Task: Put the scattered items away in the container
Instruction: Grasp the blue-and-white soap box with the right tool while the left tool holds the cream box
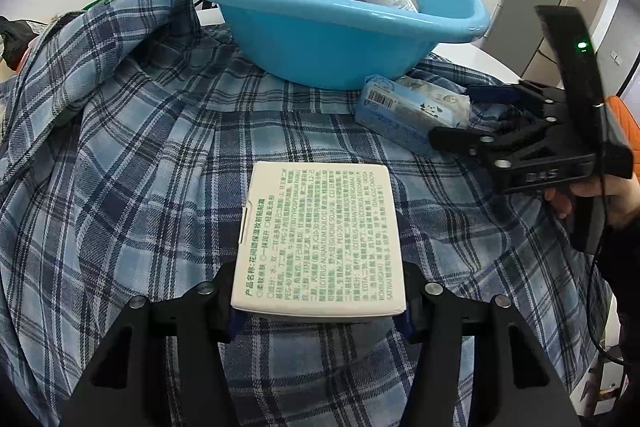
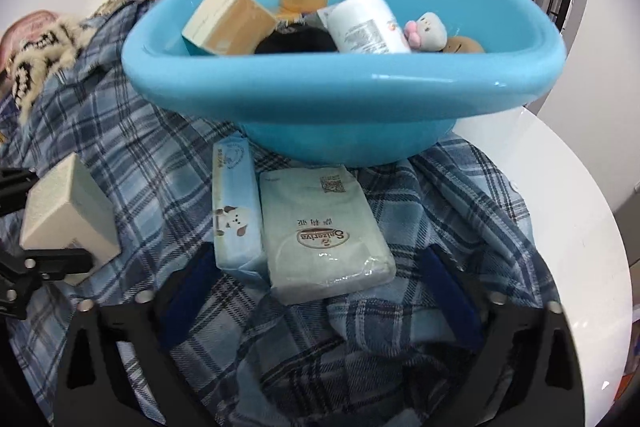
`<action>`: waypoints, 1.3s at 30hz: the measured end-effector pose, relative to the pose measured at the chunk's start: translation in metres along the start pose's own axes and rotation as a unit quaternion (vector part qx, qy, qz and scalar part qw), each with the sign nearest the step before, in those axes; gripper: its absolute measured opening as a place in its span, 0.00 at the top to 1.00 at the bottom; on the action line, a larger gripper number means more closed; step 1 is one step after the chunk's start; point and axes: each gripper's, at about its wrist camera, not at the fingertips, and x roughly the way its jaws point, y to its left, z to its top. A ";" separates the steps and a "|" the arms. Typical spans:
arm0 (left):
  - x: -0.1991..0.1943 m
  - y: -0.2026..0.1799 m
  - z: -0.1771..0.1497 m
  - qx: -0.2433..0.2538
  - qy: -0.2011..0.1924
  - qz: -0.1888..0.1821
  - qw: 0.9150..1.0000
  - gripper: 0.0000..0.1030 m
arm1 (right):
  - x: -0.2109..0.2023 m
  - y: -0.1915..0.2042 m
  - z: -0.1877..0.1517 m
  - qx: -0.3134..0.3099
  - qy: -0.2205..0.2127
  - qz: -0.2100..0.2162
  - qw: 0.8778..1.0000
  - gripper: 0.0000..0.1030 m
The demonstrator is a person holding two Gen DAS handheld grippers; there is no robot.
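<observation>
Between my left gripper's [image 1: 320, 301] fingers sits a cream box [image 1: 320, 239] printed with green text, clamped at its near end above the plaid shirt [image 1: 140, 147]. Ahead stands the blue basin [image 1: 320, 47], already holding items.

From my right wrist, my right gripper [image 2: 320, 291] is spread wide around two tissue packs [image 2: 324, 231] lying just before the basin [image 2: 340, 99], touching neither.

Black fingers [image 2: 452, 301], blue pads, silver screws
</observation>
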 end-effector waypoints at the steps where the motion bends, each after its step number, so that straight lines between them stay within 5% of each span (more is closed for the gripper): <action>1: 0.000 0.000 0.000 0.000 0.000 0.000 1.000 0.43 | 0.000 0.001 0.000 0.001 -0.001 0.006 1.000 0.25; 10: 0.002 0.002 -0.001 -0.003 0.004 -0.005 1.000 0.43 | -0.037 0.026 -0.012 0.005 -0.030 0.008 0.999 0.46; 11: 0.002 0.002 -0.001 -0.003 0.004 -0.005 1.000 0.43 | -0.043 0.030 -0.013 0.003 -0.034 0.011 0.999 0.61; 13: 0.003 0.001 0.000 -0.002 0.004 -0.006 1.000 0.43 | -0.052 0.040 -0.015 0.000 -0.038 0.022 0.999 0.69; 39: -0.007 0.000 -0.004 0.002 -0.008 -0.015 1.000 0.43 | -0.141 0.066 -0.033 0.040 -0.118 0.044 0.991 0.74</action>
